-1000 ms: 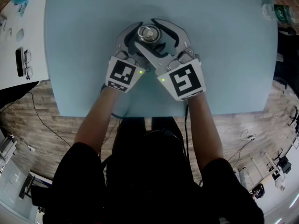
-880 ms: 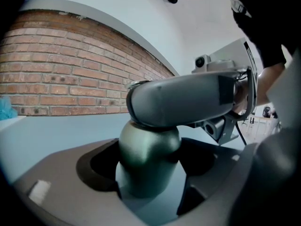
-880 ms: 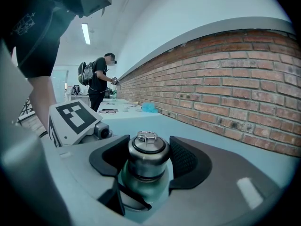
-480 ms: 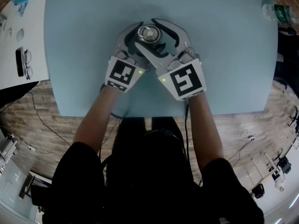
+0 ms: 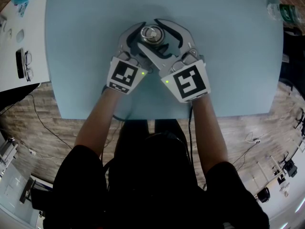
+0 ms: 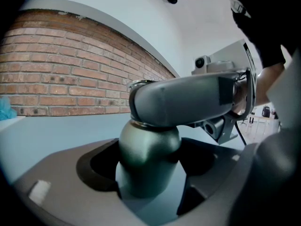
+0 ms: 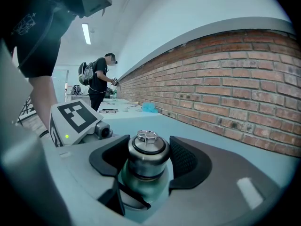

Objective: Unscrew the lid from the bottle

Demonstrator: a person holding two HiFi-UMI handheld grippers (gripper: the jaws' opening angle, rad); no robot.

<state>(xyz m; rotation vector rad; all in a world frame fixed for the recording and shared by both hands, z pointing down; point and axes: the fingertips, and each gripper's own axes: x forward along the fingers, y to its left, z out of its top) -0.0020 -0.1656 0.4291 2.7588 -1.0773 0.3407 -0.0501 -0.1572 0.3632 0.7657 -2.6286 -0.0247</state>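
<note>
A dark green metal bottle (image 6: 148,159) stands on the light blue table (image 5: 228,56), near its front middle. Its steel lid (image 5: 150,34) carries a small ring on top. My left gripper (image 5: 144,40) comes in from the lower left and is shut on the bottle's body, low down; both jaw pockets press its sides in the left gripper view. My right gripper (image 5: 153,32) reaches in from the lower right, higher up. It is shut on the lid (image 7: 148,149), with a ribbed pad (image 7: 184,158) against each side. The right gripper's finger (image 6: 188,98) hides the lid in the left gripper view.
A white side table at the left holds glasses and a dark phone (image 5: 23,61). A clear bottle with a green label (image 5: 282,11) lies at the table's far right corner. A brick wall (image 7: 225,74) runs behind the table. A person with a backpack (image 7: 99,81) stands far off.
</note>
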